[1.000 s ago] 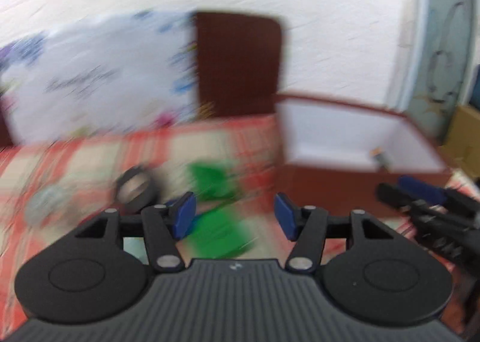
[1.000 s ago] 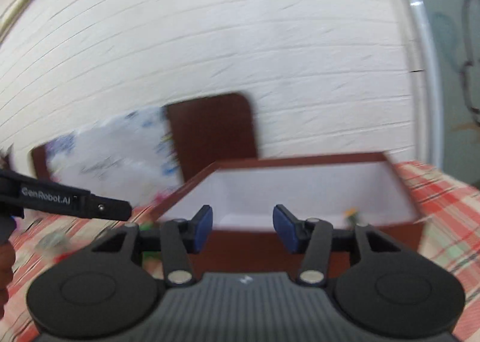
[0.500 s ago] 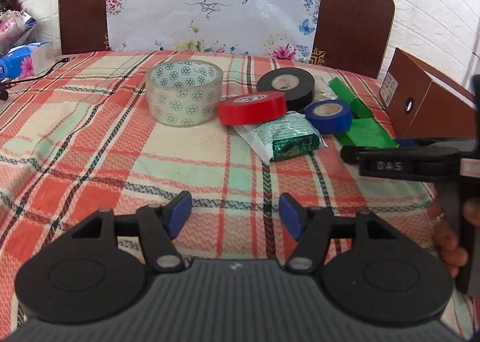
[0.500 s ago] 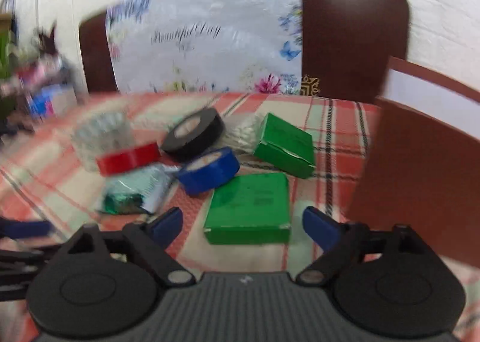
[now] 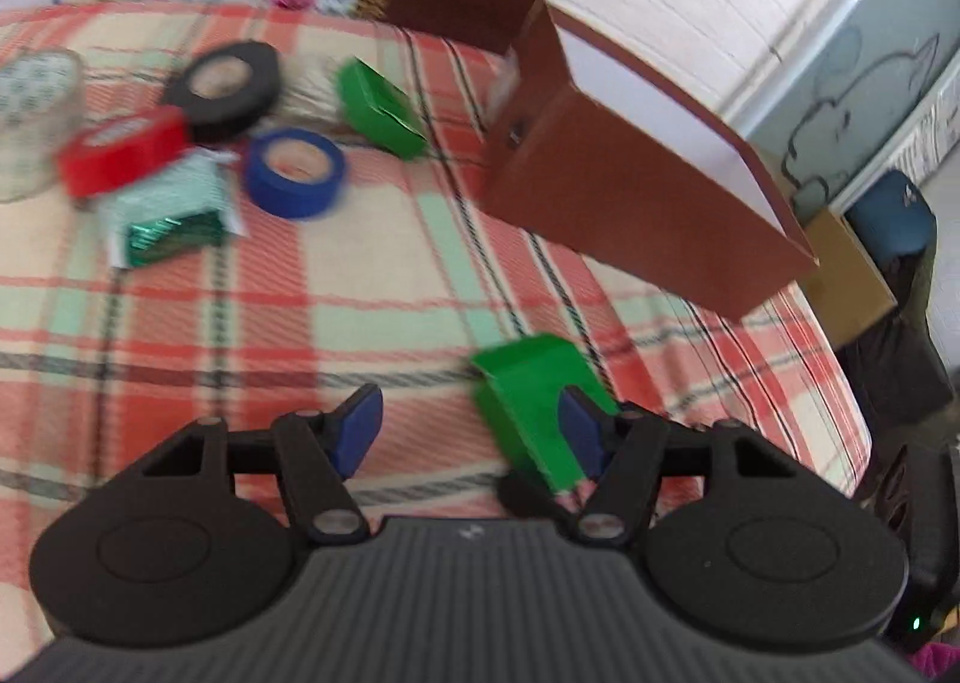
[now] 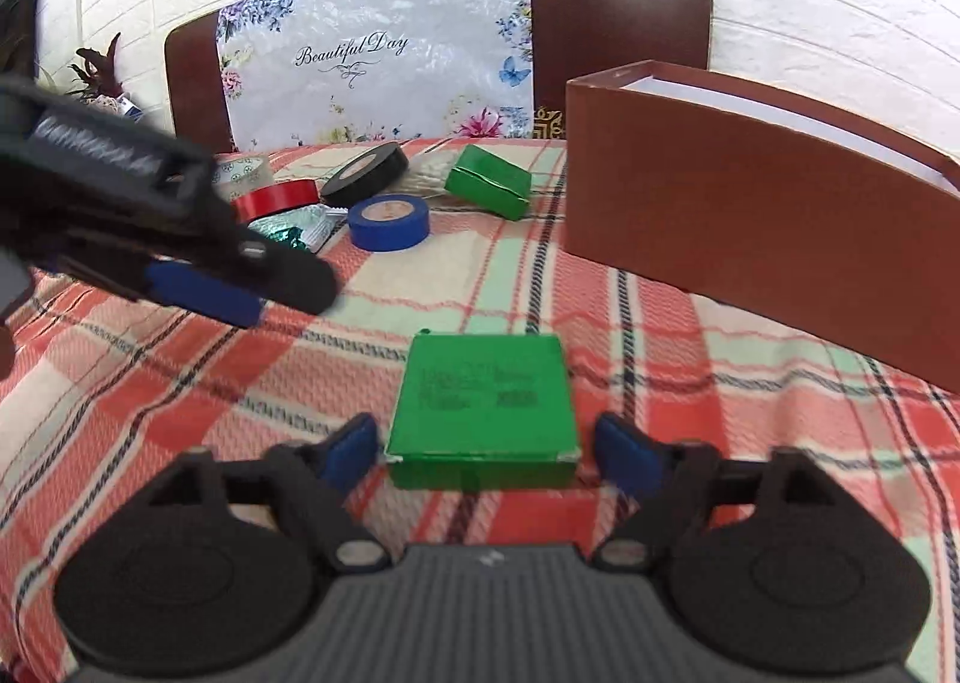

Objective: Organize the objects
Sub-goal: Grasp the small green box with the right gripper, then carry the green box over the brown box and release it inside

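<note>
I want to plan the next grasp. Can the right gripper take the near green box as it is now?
Probably yes. The right gripper is open, its fingers on either side of the green box, which lies flat on the tablecloth. Nothing sits between them, and the left gripper is off to the side.

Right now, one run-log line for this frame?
right gripper: open, straddling green box, not closed | left gripper: open, empty | brown box: on tablecloth, right of green box | blue tape: untouched
</note>
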Motion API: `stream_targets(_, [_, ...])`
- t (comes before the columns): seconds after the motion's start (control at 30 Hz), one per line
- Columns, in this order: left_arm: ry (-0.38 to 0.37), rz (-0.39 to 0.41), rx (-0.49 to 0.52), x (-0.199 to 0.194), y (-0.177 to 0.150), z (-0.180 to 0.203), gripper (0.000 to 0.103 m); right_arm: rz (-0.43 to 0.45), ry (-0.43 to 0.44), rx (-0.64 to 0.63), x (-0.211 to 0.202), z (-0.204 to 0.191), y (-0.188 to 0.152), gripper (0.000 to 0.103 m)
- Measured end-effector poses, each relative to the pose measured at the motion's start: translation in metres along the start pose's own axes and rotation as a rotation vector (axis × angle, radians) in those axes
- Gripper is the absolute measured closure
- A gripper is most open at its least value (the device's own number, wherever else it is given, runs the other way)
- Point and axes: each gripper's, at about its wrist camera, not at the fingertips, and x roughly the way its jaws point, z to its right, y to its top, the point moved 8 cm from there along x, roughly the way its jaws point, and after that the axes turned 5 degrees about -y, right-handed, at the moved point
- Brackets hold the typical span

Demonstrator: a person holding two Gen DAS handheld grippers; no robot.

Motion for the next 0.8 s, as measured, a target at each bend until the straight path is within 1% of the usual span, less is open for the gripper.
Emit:
stream_targets(0.1, [0.039, -0.054, -0.003, 0.02, -0.01, 0.01, 0.036, -0.004, 0.01, 0.024, 0.0, 0.005, -0.001, 0.018])
stream_targets(0.13, [0.049, -0.058, 0.007, 0.025, -0.012, 0.012, 0.037, -0.004, 0.016, 0.031, 0.0, 0.006, -0.001, 0.02])
stream_targets(0.17, [0.069, -0.047, 0.034, 0.028, -0.012, 0.016, 0.037, -0.005, 0.018, 0.031, 0.001, 0.006, -0.002, 0.026])
stream_targets(0.2, [0.067, -0.044, 0.056, 0.03, -0.012, 0.021, 0.052, -0.004, 0.024, 0.025, 0.002, 0.006, -0.003, 0.041])
stream_targets(0.23, [0.026, -0.053, 0.052, 0.032, -0.011, 0.027, 0.066, 0.003, 0.032, 0.016, 0.001, 0.004, -0.002, 0.042])
stream_targets(0.27, [0.034, -0.051, 0.056, 0.031, -0.007, 0.032, 0.067, 0.004, 0.032, 0.014, 0.001, 0.003, -0.002, 0.042])
stream_targets(0.3, [0.039, -0.041, 0.081, 0.029, -0.002, 0.04, 0.067, 0.012, 0.022, 0.026, 0.0, 0.006, -0.002, 0.042])
stream_targets(0.37, [0.026, -0.004, 0.141, 0.025, 0.012, 0.059, 0.067, 0.06, 0.017, 0.072, -0.008, 0.014, 0.003, 0.042])
stream_targets(0.4, [0.014, 0.017, 0.169, 0.023, 0.021, 0.07, 0.067, 0.099, 0.004, 0.087, -0.013, 0.021, 0.009, 0.042])
stream_targets(0.5, [-0.025, 0.082, 0.256, 0.022, 0.055, 0.107, 0.067, 0.241, -0.082, 0.091, -0.03, 0.042, 0.035, 0.042])
stream_targets(0.57, [-0.038, 0.118, 0.292, 0.027, 0.076, 0.128, 0.066, 0.316, -0.146, 0.1, -0.037, 0.062, 0.056, 0.042])
stream_targets(0.6, [-0.041, 0.14, 0.311, 0.03, 0.087, 0.138, 0.062, 0.34, -0.169, 0.11, -0.039, 0.072, 0.067, 0.042])
stream_targets(0.63, [-0.04, 0.161, 0.327, 0.036, 0.098, 0.147, 0.053, 0.363, -0.192, 0.117, -0.039, 0.083, 0.079, 0.041])
stream_targets(0.7, [-0.006, 0.182, 0.329, 0.051, 0.118, 0.156, 0.044, 0.401, -0.232, 0.137, -0.036, 0.106, 0.102, 0.04])
stream_targets(0.77, [0.04, 0.2, 0.324, 0.063, 0.13, 0.154, 0.044, 0.402, -0.278, 0.156, -0.023, 0.13, 0.124, 0.035])
stream_targets(0.8, [0.075, 0.202, 0.31, 0.065, 0.133, 0.147, 0.043, 0.368, -0.289, 0.145, -0.01, 0.139, 0.132, 0.015])
